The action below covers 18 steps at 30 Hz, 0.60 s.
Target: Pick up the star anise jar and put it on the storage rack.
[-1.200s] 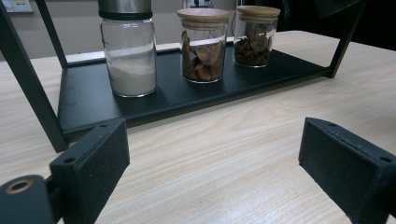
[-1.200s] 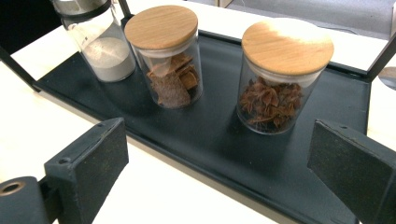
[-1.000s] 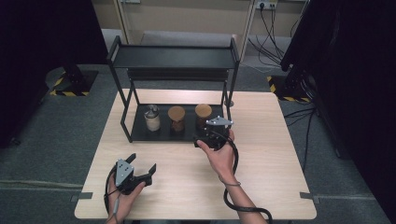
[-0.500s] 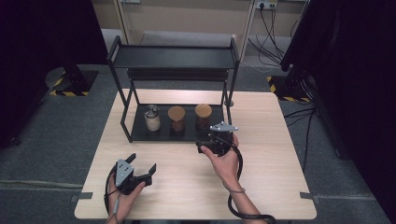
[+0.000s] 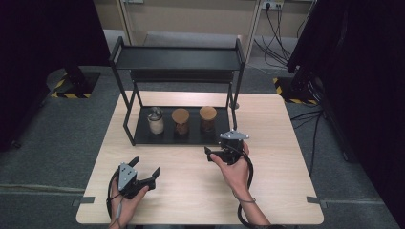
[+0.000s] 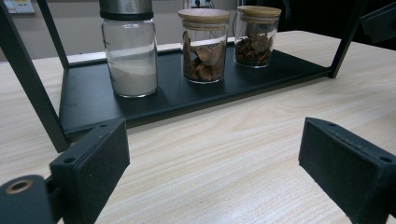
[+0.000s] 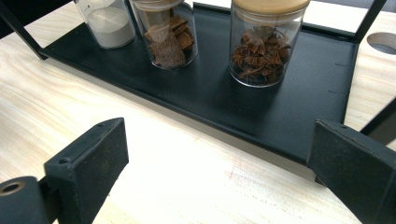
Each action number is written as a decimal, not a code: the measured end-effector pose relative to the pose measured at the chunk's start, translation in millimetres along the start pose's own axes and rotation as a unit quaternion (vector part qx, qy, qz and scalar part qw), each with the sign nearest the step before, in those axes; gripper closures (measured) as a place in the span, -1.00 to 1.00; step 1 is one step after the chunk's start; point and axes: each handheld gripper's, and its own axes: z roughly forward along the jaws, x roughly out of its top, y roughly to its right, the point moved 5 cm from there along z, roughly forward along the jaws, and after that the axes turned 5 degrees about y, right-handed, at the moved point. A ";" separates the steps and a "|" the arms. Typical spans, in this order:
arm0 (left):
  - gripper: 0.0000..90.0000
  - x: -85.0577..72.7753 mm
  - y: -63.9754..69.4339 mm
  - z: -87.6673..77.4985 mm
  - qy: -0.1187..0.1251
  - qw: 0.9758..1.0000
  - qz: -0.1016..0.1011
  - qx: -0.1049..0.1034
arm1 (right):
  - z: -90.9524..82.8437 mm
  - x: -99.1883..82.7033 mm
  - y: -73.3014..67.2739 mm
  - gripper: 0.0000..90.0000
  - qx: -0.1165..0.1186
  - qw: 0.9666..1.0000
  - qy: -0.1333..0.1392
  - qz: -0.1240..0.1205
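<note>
- tabletop (image 5: 286,124) is carrying one black two-tier rack (image 5: 179,59), sitting at the far middle; its lower tray (image 7: 299,107) is holding all the jars.
- three jars are standing in a row on that tray, apart from each other: one metal-lidded powder jar (image 6: 129,51) at the left, one middle jar of bark-like pieces (image 6: 204,44), one star anise jar (image 7: 265,39) at the right, both of these with wooden lids.
- right gripper (image 5: 220,153) is hovering just in front of the tray's near edge, fingers (image 7: 88,163) spread wide apart, holding nothing, looking at the star anise jar.
- left gripper (image 5: 143,171) is sitting low near the front left of the tabletop, well apart from the rack, fingers (image 6: 93,158) also wide apart and empty.
- step in hand looks like the right gripper reaching for the star anise jar, the nearest jar to it.
- doing it well: going in level under the upper shelf, centring the open fingers on the glass body below the lid, keeping clear of the rack's right post and the middle jar, closing gently so the jar is not tipping.
- count: two grippers, three jars, one rack.
</note>
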 end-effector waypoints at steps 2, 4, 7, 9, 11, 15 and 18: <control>-0.82 0.0 0.1 0.0 0.000 1.000 0.000 0.000 | -2.3 -2.0 0.7 -0.88 0.002 1.000 0.001 -0.001; -0.82 0.0 0.1 0.0 0.000 1.000 0.001 0.000 | -5.0 -4.1 1.8 -0.88 0.002 1.000 0.004 -0.002; -0.82 0.0 0.1 0.1 0.000 1.000 0.001 0.000 | -8.8 -7.6 4.2 -0.88 0.001 1.000 0.004 0.000; -0.82 0.0 0.2 0.1 0.000 1.000 0.001 0.001 | -12.0 -10.3 5.9 -0.88 -0.001 1.000 0.005 0.001; -0.82 0.0 0.2 0.0 0.000 1.000 0.001 0.001 | -14.4 -12.7 7.6 -0.88 -0.003 1.000 0.005 0.001; -0.82 0.0 0.3 0.1 0.000 1.000 0.001 0.001 | -19.2 -18.0 13.2 -0.88 -0.007 1.000 0.005 0.005; -0.82 0.0 0.2 0.1 0.000 1.000 0.001 0.001 | -23.0 -21.4 17.3 -0.88 -0.009 1.000 0.007 0.007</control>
